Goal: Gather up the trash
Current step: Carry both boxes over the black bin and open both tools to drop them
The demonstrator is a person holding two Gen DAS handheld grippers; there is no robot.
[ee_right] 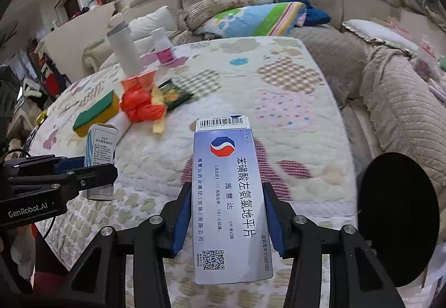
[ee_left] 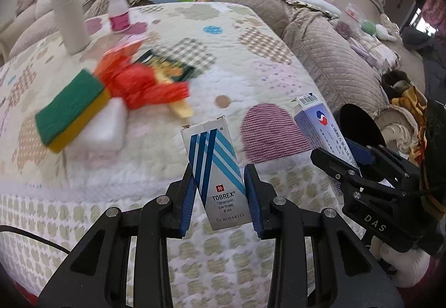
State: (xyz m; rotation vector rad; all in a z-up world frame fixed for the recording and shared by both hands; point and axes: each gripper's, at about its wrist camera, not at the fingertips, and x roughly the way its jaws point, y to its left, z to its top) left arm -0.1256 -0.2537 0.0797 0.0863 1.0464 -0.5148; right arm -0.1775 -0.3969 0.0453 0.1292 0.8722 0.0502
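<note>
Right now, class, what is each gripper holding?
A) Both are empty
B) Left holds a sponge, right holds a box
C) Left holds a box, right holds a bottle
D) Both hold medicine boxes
D: the left gripper clamps the Tobrex eye-drops box, and the right gripper clamps the silver-blue tablet box.

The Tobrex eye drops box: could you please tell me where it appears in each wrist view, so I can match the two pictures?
Left wrist view: the Tobrex eye drops box stands at lower centre, clamped between the left gripper pads.
Right wrist view: the same box shows at the left edge, back side visible, held by that gripper.
Shared landmark: the green and yellow sponge on the quilt.
</note>
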